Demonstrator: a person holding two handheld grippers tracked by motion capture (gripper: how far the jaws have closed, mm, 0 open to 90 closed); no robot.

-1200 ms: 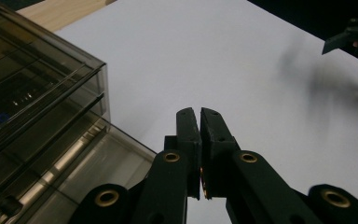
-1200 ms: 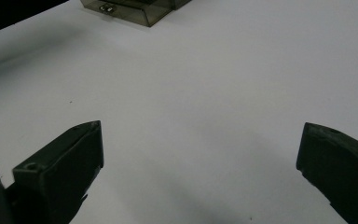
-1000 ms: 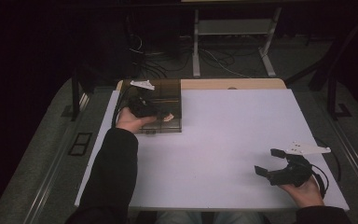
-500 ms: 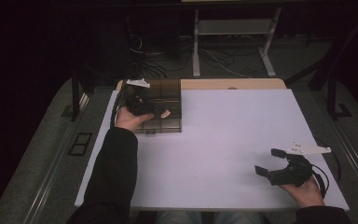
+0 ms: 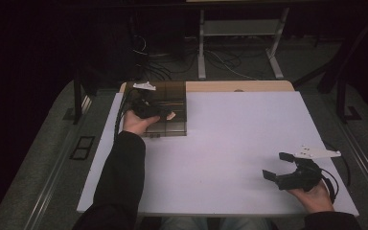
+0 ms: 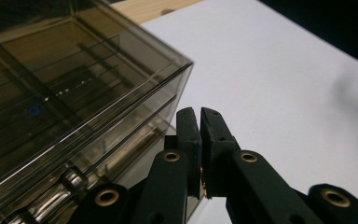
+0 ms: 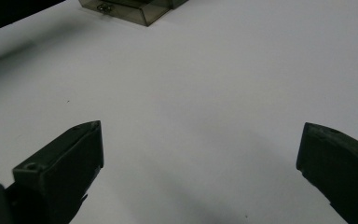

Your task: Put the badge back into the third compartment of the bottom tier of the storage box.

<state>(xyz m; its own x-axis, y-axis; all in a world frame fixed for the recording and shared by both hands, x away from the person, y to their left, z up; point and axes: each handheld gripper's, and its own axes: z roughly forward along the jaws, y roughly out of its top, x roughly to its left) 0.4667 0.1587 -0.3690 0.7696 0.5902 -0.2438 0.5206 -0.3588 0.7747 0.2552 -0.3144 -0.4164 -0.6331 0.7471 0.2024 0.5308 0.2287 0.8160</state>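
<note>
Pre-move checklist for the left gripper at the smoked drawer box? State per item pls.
1. Left gripper jaws shut, nothing between them: ok.
2. Left gripper at the near front corner of the smoked plastic drawer box: ok. Contact with the box: cannot tell.
3. Metal drawer knob in sight, below and left of the jaws, not gripped: ok.
4. Drawers shut or ajar: cannot tell through the tinted walls.
5. Right gripper open, parked over the white table sheet, apart from the box: ok.
6. Sheet between the two grippers bare: ok.
</note>
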